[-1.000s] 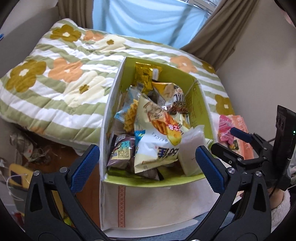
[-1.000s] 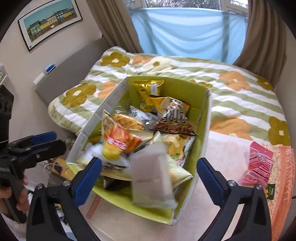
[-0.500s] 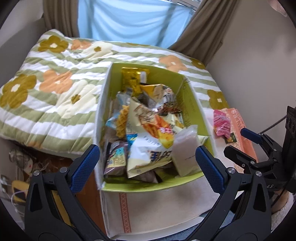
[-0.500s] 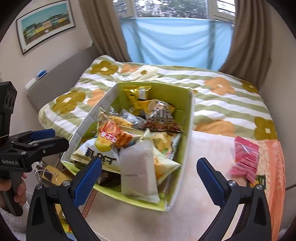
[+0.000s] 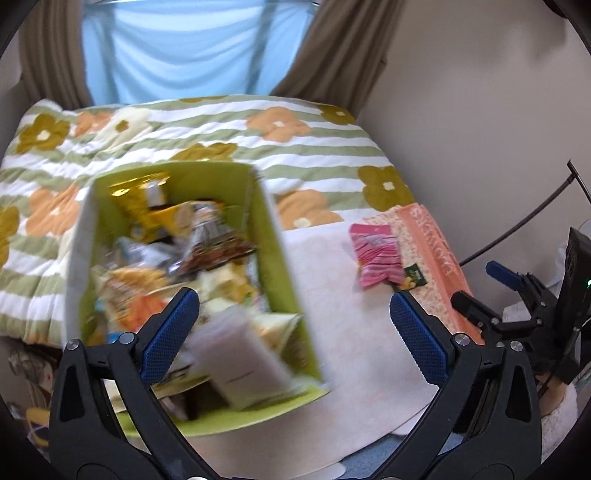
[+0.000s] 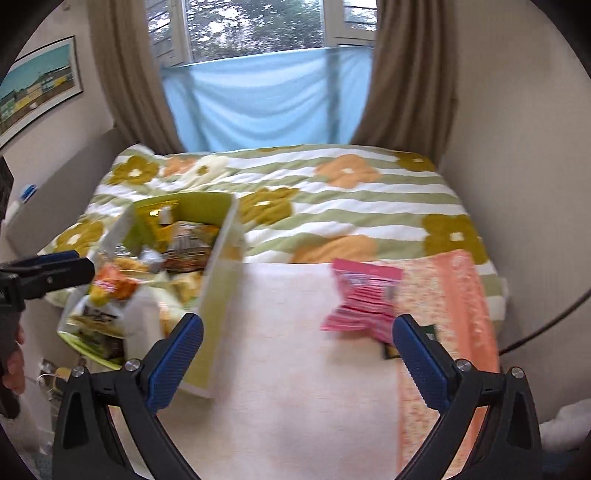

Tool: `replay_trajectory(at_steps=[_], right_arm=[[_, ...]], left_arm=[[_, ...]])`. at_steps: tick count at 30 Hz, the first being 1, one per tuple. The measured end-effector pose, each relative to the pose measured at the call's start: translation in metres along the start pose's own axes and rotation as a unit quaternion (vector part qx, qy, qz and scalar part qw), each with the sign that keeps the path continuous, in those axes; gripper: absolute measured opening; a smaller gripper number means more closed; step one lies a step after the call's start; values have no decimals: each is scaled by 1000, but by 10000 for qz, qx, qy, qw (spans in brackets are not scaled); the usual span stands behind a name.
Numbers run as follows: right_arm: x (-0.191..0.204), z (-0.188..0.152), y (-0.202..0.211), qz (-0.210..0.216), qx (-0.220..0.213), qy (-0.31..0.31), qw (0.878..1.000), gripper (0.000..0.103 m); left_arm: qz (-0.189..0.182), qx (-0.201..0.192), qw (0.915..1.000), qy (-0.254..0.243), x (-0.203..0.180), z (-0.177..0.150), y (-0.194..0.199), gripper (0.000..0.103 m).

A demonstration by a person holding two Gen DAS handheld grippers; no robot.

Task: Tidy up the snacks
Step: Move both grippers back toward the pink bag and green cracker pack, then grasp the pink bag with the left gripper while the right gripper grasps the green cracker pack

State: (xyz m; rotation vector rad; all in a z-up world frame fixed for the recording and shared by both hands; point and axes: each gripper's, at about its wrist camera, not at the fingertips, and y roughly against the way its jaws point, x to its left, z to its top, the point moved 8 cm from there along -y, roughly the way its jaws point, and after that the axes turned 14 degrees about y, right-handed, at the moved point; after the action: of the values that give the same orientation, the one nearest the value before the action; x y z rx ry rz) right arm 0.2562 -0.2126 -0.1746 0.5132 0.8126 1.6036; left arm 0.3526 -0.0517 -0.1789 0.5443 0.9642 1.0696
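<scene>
Both of your cameras have swung to the right since half a second ago: the green box that filled the middle of each view now sits left of centre, and the pink snack packet has come toward the middle. Your left gripper has its blue pads spread wide with nothing between them, and your right gripper is just as wide and empty.

The pink packet lies on the pale cloth, well apart from the box, touching the orange patterned band. From the left wrist you look down into the box and see a white pouch on top of the piled snack bags, blurred. The right wrist shows the box's outer side wall, the window above the blue curtain, a framed picture, and your hand on the left tool. Only the left wrist shows a small dark green packet clearly, beside the pink one.
</scene>
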Motion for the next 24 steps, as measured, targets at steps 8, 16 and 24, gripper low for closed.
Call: replay_trajectory(at_steps=[8, 16, 24], right_arm=[[-82, -48, -26, -133, 566, -216, 9981, 102], [-117, -86, -78, 83, 1000, -338, 9944, 102], [-129, -111, -131, 263, 1302, -259, 9908, 102]], left_arm=[[-181, 379, 9990, -159, -92, 7, -69, 103], [-9, 1010, 9949, -10, -136, 0, -159, 103], [326, 1614, 9857, 353, -135, -20, -253, 103]])
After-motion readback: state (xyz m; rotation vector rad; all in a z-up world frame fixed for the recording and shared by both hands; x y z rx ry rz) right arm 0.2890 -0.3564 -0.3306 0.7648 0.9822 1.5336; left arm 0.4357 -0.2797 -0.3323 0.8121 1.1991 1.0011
